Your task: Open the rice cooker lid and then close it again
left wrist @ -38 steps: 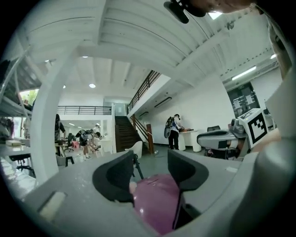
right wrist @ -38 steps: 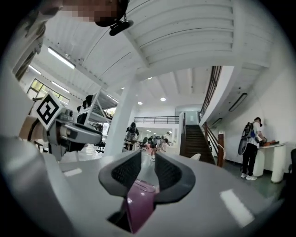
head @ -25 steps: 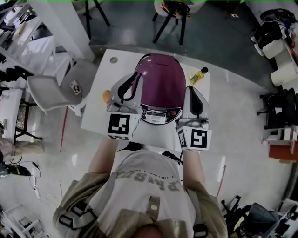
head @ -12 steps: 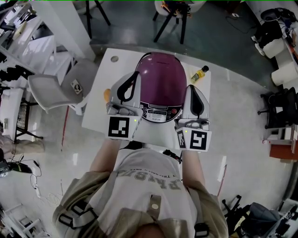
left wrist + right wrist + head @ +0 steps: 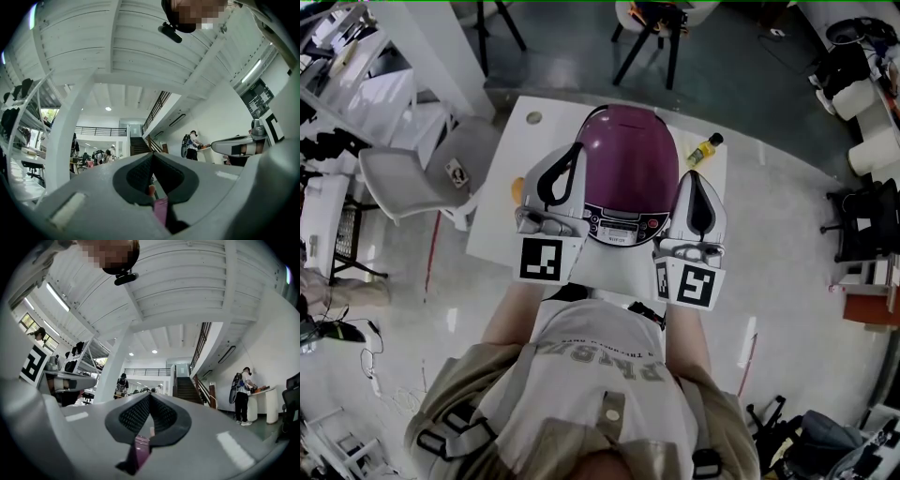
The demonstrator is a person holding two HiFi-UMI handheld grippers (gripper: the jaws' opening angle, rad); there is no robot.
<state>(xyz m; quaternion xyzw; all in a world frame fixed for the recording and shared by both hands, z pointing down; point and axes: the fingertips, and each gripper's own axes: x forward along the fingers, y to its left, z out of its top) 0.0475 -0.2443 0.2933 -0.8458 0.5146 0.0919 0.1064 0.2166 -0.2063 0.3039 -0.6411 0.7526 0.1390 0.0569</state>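
Purple rice cooker [image 5: 623,169] sits mid-frame on the white table [image 5: 497,225], lid down. The left gripper [image 5: 574,156] has just pressed its fingers together and lifted slightly. The right gripper [image 5: 696,180] flanks the cooker, fingers also together, empty. The lid step looks either done or unstarted.

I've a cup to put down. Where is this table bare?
Bare: the table in its far-left corner, between the round hole and the rice cooker. Crowded: the left hand-held gripper and right hand-held gripper flank the cooker's sides; a yellow bottle sits far right.

Bright, even light; perhaps fisheye-warped edges
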